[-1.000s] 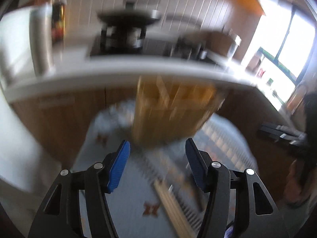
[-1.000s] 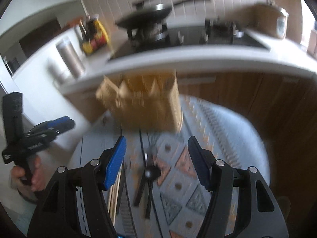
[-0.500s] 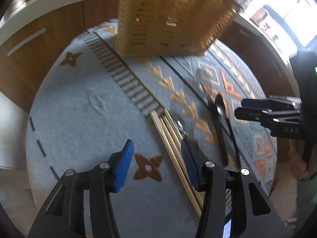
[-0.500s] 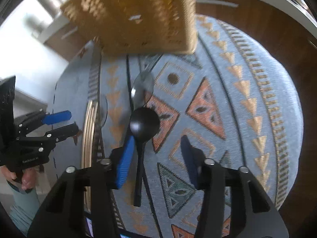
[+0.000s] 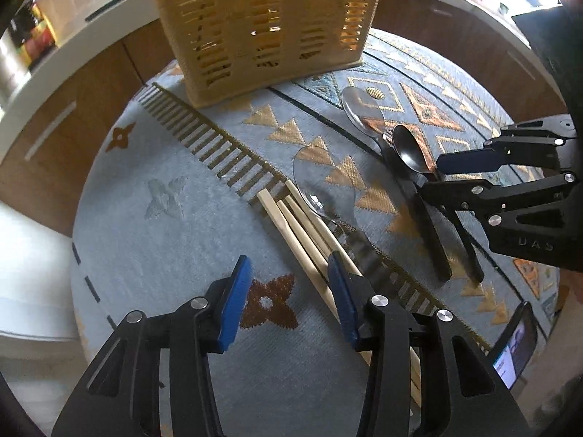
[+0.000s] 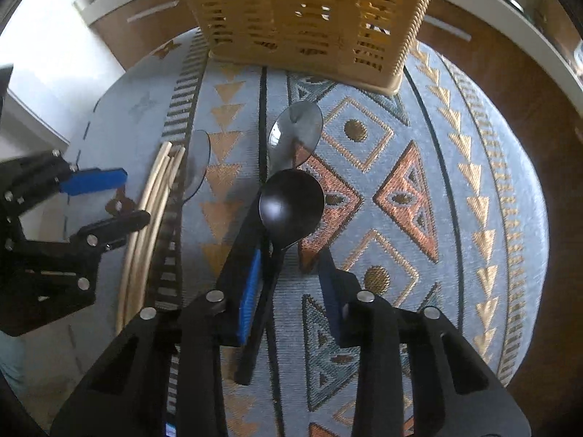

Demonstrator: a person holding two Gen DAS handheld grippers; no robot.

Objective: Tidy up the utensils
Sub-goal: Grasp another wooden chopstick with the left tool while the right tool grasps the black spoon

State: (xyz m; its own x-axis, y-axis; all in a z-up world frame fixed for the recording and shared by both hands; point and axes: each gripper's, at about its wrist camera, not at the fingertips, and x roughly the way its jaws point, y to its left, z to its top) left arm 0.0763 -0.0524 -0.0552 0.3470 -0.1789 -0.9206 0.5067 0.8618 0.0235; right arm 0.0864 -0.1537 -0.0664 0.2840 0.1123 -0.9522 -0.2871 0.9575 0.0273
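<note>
A yellow slatted utensil basket (image 5: 262, 18) (image 6: 309, 22) stands at the far side of a round patterned table. Wooden chopsticks (image 5: 302, 233) (image 6: 145, 225) lie side by side, with a clear spoon (image 5: 324, 185) (image 6: 196, 167) beside them. A second clear spoon (image 5: 364, 113) (image 6: 295, 134) and a black spoon (image 5: 411, 153) (image 6: 291, 204) lie further right. My left gripper (image 5: 288, 291) is open, its right finger over the chopsticks. My right gripper (image 6: 291, 284) is open, low over the black spoon's handle, which lies between its fingers.
The table's blue patterned cloth (image 5: 164, 196) (image 6: 455, 182) covers the whole top. Wooden cabinets and a white counter (image 5: 73, 73) run behind the table. A phone screen (image 5: 513, 349) shows at the lower right of the left wrist view.
Both grippers have tilted down from the kitchen counter toward the table and come closer. The left now hovers at the chopsticks, the right straddles the black spoon's handle.
</note>
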